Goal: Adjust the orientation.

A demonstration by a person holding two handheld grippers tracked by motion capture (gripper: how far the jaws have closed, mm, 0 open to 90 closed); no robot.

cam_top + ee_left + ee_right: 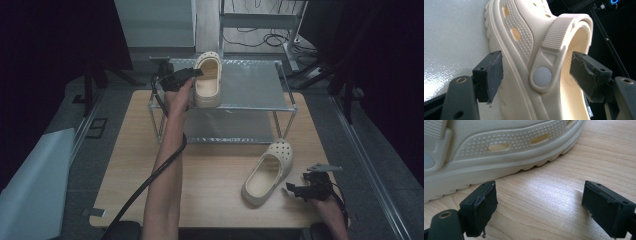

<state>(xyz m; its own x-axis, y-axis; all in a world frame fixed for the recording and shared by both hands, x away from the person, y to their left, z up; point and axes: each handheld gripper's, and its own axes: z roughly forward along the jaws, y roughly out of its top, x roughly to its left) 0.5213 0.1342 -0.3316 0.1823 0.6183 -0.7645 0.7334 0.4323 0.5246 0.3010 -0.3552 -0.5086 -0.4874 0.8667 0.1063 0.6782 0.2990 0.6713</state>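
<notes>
I judge the job half done: first clog sits on the shelf top, left gripper spread astride its heel (seemingly not pinching), second clog on the table beside my empty, parted right gripper.

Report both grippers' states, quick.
Left gripper: open, jaws either side of the clog on the rack, not clamped.
Right gripper: open, holding nothing, beside the clog on the table.
</notes>
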